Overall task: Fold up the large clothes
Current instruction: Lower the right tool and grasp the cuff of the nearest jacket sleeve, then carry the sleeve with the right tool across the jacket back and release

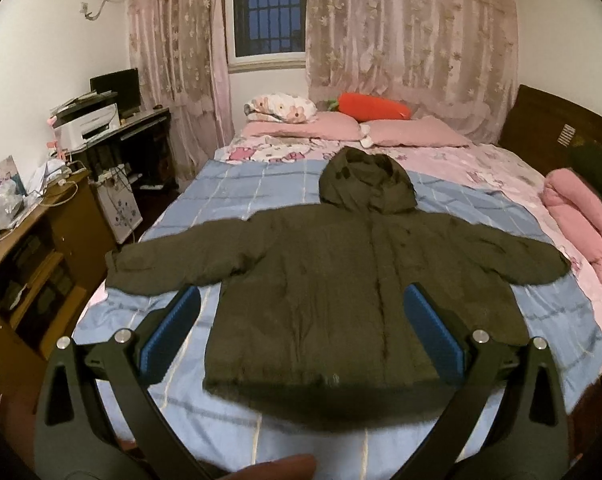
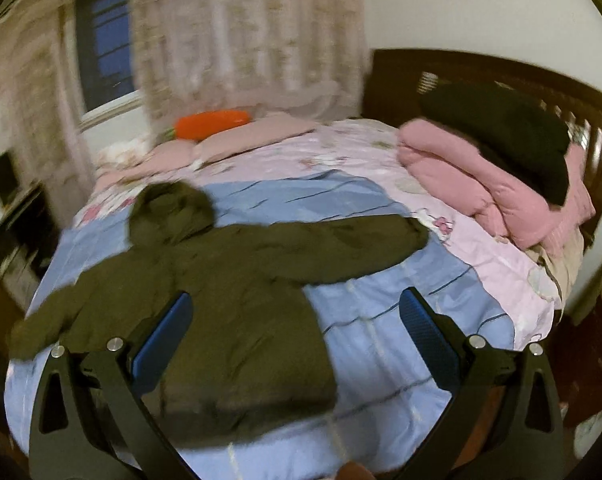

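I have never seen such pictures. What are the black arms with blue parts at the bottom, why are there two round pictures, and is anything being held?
A person holds one hand tool in each hand; no robot is here. Each tool has two black fingers with blue pads, and a wide-angle camera behind them, so each picture looks forward along one tool. One picture comes from the left gripper, the other from the right gripper.

Both look at a bed with a blue checked cover. A dark green hooded jacket lies flat on it, sleeves spread, not yet folded. Pink pillows, an orange carrot-shaped cushion and folded pink bedding are also there.

Both pairs of fingers are open; nothing is held.
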Tool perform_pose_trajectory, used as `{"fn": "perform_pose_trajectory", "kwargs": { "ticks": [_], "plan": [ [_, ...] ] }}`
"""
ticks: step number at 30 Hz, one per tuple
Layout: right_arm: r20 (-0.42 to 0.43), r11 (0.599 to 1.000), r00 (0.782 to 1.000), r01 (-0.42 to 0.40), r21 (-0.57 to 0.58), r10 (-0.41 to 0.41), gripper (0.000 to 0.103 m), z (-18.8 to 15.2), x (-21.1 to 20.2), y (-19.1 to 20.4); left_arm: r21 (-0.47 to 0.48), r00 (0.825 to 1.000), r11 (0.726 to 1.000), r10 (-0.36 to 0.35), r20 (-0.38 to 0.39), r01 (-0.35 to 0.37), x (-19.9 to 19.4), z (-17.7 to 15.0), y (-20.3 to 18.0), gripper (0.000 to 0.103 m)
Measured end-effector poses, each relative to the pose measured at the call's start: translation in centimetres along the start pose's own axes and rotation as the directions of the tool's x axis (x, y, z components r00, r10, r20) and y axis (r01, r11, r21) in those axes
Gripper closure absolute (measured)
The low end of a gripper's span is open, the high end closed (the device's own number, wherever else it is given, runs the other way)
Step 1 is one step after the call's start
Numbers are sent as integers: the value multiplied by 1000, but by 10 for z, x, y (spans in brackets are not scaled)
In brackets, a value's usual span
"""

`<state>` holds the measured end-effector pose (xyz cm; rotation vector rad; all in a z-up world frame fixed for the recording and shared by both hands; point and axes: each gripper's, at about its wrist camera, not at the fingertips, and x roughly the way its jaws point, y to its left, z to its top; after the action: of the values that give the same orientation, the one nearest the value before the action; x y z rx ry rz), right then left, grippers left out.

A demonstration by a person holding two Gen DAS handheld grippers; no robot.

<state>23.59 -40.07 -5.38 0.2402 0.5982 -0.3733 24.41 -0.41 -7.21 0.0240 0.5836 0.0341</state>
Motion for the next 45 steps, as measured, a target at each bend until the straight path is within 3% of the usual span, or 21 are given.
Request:
{"fn": "perform_pose_trajectory", "kwargs": {
  "ticks": [7,14,16,19,24,26,29,34,42,45],
  "plan": [
    [-87,956,996,0,294,26,1,42,118,-78,-14,999,999,42,-2,-42,90,36,-12,2],
    [-216,905,975,42,423,55,1,54,230,-130,37,997,997,73,-20,-72,163,52,-34,2],
    [-204,902,975,8,431,89,1,57,245,-139,44,997,996,75,-25,-74,177,52,-36,2],
    [-195,841,975,12,541,111,1,45,265,-163,48,995,996,84,-59,-81,201,49,-40,2],
    [-238,789,951,-11,614,198,1,16,317,-185,38,990,994,104,-96,-101,225,44,-36,2],
    [-190,736,951,-56,674,245,1,4,330,-199,41,988,993,114,-106,-110,233,41,-34,2],
    [-161,716,950,-84,693,267,1,-3,342,-208,28,984,992,123,-125,-121,245,37,-28,2],
    [-119,645,935,-135,752,333,5,-20,365,-222,0,981,992,126,-149,-128,256,33,-20,2],
    [-120,579,929,-114,807,350,8,-24,396,-238,5,983,995,98,-156,-98,254,29,-28,2],
    [-122,571,927,-111,813,354,8,-20,408,-241,8,984,997,79,-160,-79,252,28,-33,2]
  ]
}}
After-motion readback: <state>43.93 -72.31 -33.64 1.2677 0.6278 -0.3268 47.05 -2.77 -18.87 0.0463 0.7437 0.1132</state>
